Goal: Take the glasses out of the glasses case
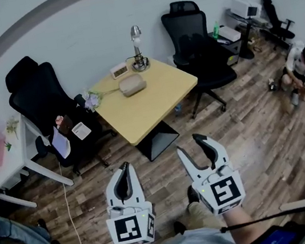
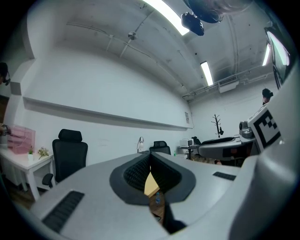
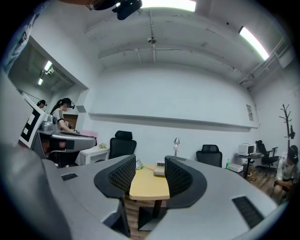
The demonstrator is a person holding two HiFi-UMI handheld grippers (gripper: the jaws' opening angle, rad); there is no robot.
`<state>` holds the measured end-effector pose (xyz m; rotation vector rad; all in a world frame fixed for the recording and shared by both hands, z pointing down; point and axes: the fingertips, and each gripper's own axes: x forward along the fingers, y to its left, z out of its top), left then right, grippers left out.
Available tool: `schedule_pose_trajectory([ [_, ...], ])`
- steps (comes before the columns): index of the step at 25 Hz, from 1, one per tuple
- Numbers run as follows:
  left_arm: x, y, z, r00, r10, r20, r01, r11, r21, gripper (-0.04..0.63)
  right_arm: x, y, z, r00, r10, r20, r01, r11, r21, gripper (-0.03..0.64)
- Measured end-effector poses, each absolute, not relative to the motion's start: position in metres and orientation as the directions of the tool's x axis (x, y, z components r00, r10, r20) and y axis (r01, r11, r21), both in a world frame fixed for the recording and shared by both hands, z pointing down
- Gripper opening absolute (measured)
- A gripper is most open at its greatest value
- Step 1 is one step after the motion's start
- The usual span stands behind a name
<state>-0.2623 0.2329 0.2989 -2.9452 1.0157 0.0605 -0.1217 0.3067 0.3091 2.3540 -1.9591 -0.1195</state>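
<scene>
Two tools hang well short of the counter [image 1: 155, 103], left hand-held gripper [image 1: 125, 169] jaws together, right hand-held gripper [image 1: 190, 145] jaws apart and empty, so close in squarely on the glasses case [image 1: 132, 84] near its far edge.

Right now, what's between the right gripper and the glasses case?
Just wooden floor and bare tabletop separate the right gripper from the glasses case, as the head view shows.

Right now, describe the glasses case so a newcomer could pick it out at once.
Find the square yellow table in mid-room. The glasses case lies near its far edge, beside the lamp and white clock. It is the only rounded tan lump lying flat there.
</scene>
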Motion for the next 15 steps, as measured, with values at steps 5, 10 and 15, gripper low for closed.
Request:
schedule_pose_trajectory([
  [5, -0.237, 0.206, 0.308, 0.780, -0.626, -0.020, -0.626, -0.780, -0.020, 0.006, -0.090, 0.280, 0.322, 0.190, -0.982, 0.006, -0.977, -0.188, 0.101, 0.209],
  [10, -0.196, 0.173, 0.313, 0.773, -0.635, 0.005, -0.634, -0.772, -0.036, 0.006, -0.045, 0.246, 0.328, 0.186, -0.982, 0.017, -0.980, -0.184, 0.078, 0.207],
  [15, -0.150, 0.132, 0.312, 0.754, -0.657, 0.026, -0.655, -0.754, -0.052, 0.006, 0.007, 0.201, 0.331, 0.165, -0.986, 0.023, -0.984, -0.164, 0.065, 0.204],
])
